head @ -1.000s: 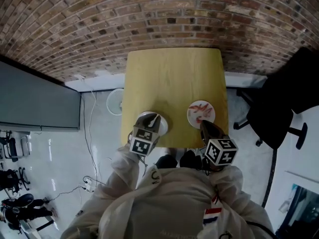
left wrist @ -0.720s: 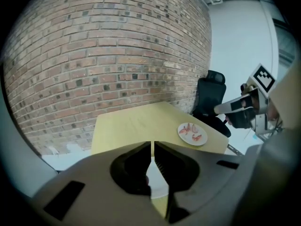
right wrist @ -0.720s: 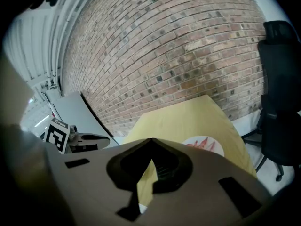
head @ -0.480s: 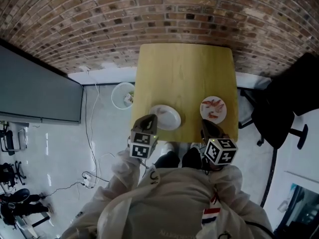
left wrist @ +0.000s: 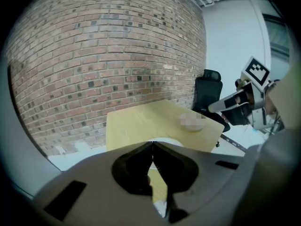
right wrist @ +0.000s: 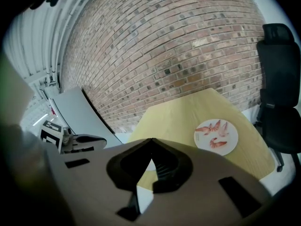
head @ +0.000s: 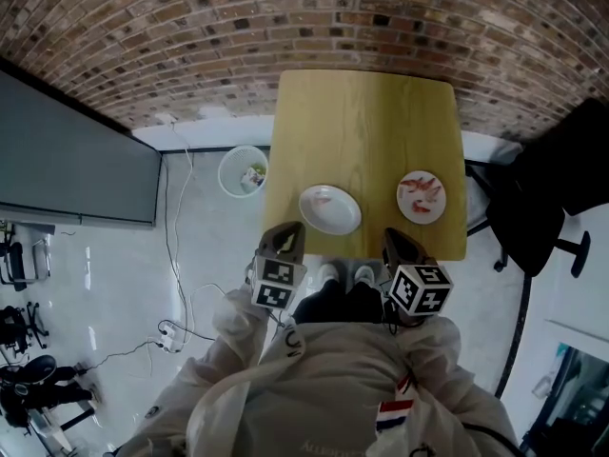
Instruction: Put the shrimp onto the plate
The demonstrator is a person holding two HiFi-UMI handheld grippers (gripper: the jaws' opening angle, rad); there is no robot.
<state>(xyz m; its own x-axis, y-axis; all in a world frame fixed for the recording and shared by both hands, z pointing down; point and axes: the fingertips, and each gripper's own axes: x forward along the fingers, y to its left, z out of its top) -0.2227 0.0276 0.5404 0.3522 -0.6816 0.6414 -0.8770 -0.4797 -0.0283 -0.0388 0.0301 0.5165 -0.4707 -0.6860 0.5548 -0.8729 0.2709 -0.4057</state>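
Note:
On the yellow table a white plate carries one small pink shrimp. To its right, a second plate holds several shrimp. My left gripper hangs just off the table's near edge, below the left plate, shut and empty. The right gripper sits at the same edge below the shrimp plate, its tips together with nothing between them. In the left gripper view the jaws meet in front of the plate's rim.
A white wastebasket stands on the floor left of the table. A black office chair is at the right. A brick wall runs behind the table. A grey panel and floor cables lie at the left.
Both grippers have drawn back from over the plates to just off the table's near edge. The left plate, covered by the left gripper before, now shows a shrimp.

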